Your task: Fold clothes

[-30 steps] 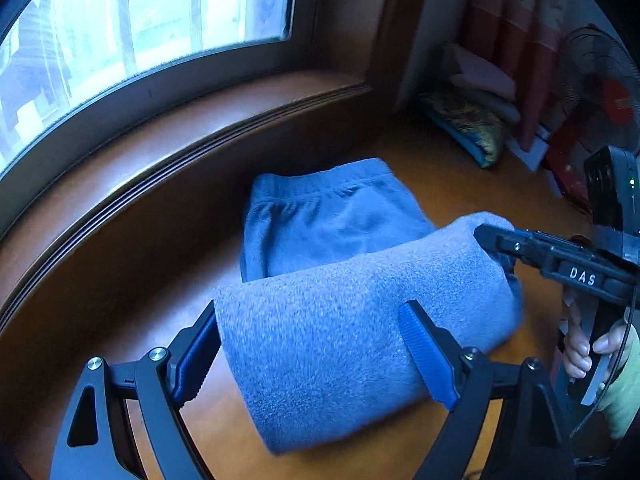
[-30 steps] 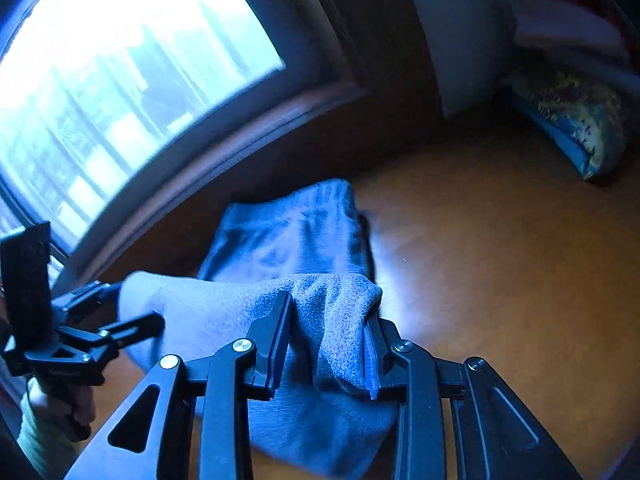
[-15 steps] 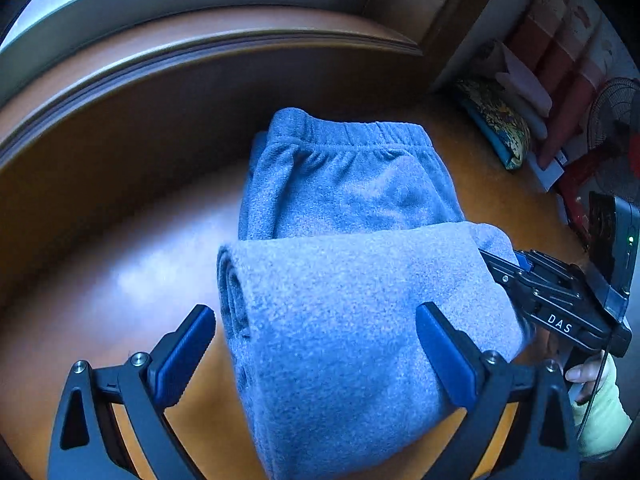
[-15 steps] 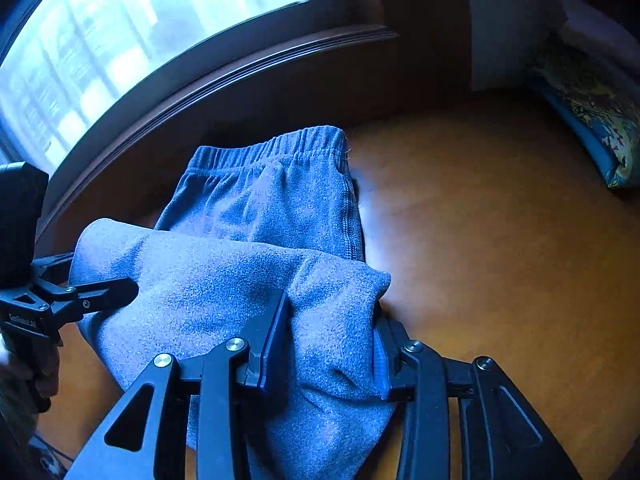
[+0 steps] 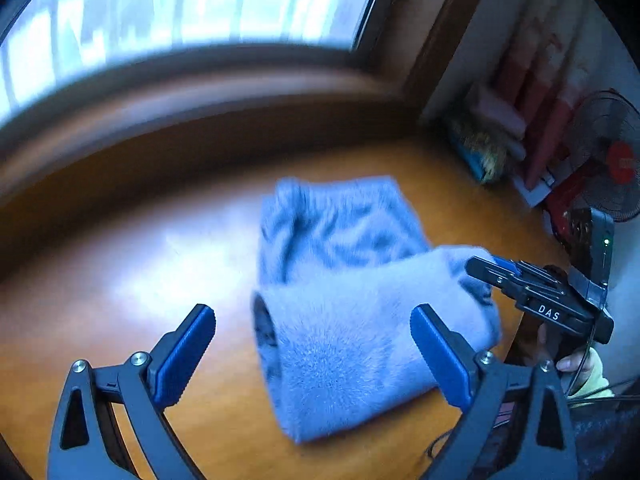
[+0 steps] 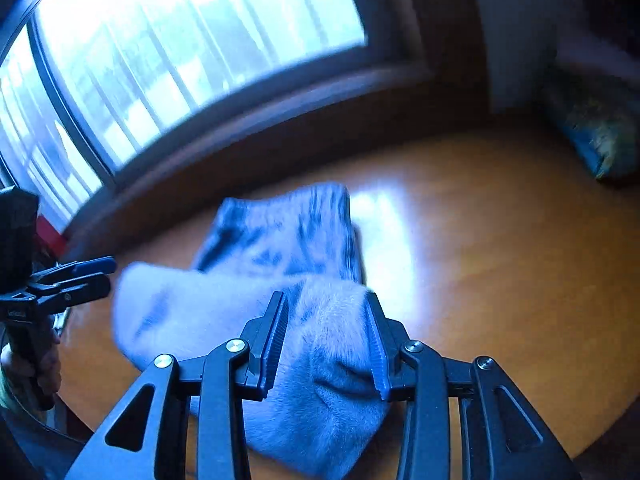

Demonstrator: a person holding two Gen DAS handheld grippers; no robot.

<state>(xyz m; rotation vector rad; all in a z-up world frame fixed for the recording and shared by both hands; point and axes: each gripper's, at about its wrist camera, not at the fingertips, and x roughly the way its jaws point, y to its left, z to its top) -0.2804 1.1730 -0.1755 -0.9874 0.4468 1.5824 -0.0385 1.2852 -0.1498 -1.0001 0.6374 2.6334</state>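
Observation:
Blue fleece trousers lie on the wooden table, waistband toward the window, the near part doubled over into a thick fold. My left gripper is open, its blue pads wide apart and clear of the fold's left end. In the right wrist view my right gripper is shut on the fold's right end, with fleece bunched between the fingers. The right gripper also shows in the left wrist view, and the left gripper shows at the left of the right wrist view. Both views are motion-blurred.
A window with a wide wooden sill runs behind the table. A patterned blue cushion lies at the back right. A fan and red packs stand by the wall. A hand holds the right gripper's handle.
My left gripper has let go of the fold's left end, opened wider and drawn back. The right gripper has kept its hold. Both cameras have tilted up toward the window.

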